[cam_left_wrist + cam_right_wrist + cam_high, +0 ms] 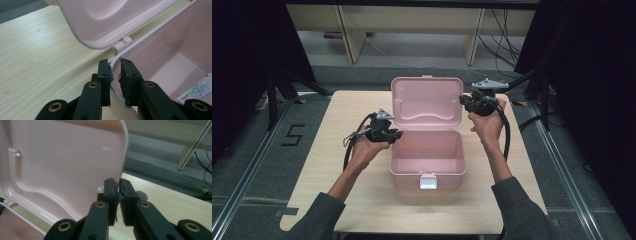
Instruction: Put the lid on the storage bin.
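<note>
An open pink plastic box (412, 181) stands mid-table with its lid (427, 100) upright at the back. My left gripper (396, 134) is at the box's left rim near the back corner. In the left gripper view its jaws straddle the thin wall (180, 32), shut on it just below the hinge (122, 43). My right gripper (463, 100) is at the lid's right edge. In the right gripper view its jaws are shut on the edge of the lid (62, 165). A white label (197, 91) lies on the box floor.
The box has a white latch (428, 182) on its near side. The wooden table (347, 115) has bare room left and right of the box. Behind it are pale shelf legs (351, 40) and floor cables (504, 45). A "5" mark (292, 135) is on the floor at left.
</note>
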`<state>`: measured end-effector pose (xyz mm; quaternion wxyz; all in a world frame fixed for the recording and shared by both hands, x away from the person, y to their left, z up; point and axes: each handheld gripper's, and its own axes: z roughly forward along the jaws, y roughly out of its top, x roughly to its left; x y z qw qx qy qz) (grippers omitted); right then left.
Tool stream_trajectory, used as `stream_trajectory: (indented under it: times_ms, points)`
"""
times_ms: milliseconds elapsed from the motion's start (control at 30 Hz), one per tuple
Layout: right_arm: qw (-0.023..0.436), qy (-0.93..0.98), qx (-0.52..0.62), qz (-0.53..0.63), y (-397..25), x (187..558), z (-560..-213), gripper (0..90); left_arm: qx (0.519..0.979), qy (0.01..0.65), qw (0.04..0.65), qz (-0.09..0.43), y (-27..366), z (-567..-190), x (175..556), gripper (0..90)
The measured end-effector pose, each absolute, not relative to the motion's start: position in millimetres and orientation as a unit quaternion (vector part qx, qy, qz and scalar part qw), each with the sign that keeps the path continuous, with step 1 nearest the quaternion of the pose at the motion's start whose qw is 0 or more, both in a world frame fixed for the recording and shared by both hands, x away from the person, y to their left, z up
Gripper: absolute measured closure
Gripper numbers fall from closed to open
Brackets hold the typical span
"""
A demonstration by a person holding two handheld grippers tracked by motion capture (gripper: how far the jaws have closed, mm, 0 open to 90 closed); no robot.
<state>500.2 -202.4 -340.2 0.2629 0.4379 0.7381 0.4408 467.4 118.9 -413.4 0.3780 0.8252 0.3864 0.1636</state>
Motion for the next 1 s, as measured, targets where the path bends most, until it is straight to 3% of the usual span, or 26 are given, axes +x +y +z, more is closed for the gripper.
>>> stream_trajectory:
  times_ms: [1000]
  points:
    - [0.303,0.711,0.403,0.49,-211.4,436.5,-346.7,87.6,0.805,0.405,0.397,0.172,114.9,-417.9,464.6,77.0]
